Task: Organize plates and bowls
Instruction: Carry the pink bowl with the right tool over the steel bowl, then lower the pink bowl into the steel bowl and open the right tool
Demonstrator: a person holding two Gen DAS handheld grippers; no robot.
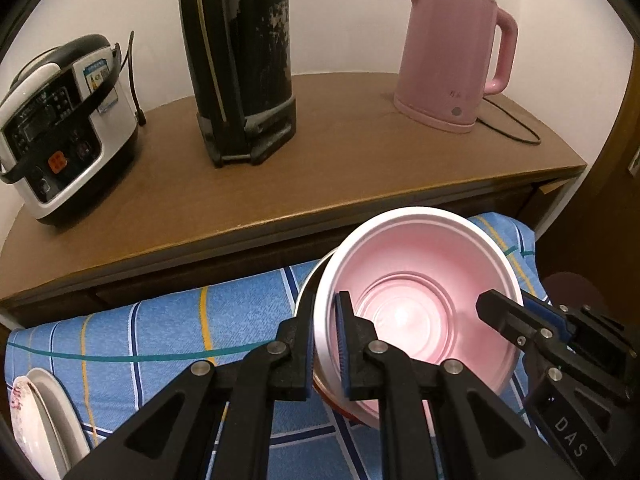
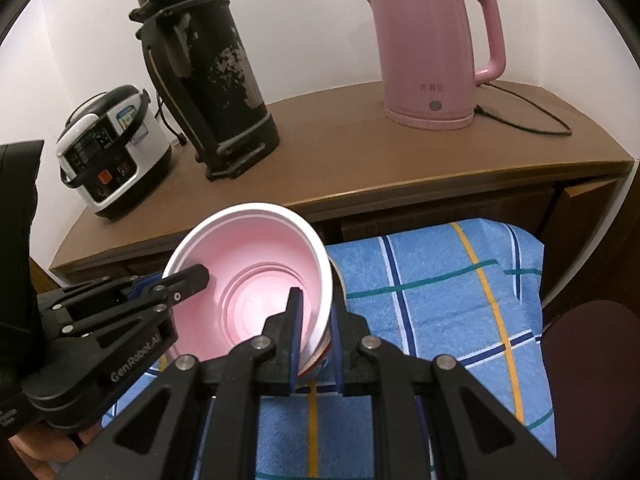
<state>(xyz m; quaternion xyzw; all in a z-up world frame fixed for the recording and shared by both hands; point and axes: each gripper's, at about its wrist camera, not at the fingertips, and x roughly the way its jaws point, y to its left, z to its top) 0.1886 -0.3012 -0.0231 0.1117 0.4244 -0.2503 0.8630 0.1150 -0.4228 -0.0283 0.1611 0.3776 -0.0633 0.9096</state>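
A pink bowl with a white rim is held tilted above the blue checked cloth. It also shows in the right wrist view. My left gripper is shut on its left rim. My right gripper is shut on its right rim, and it shows at the right of the left wrist view. A red and white edge shows under the bowl; I cannot tell if it is a second bowl. A white plate with a red pattern lies at the cloth's lower left.
A brown wooden counter stands behind the cloth. On it stand a rice cooker, a tall black thermos and a pink kettle with a black cord. A dark red stool is at the right.
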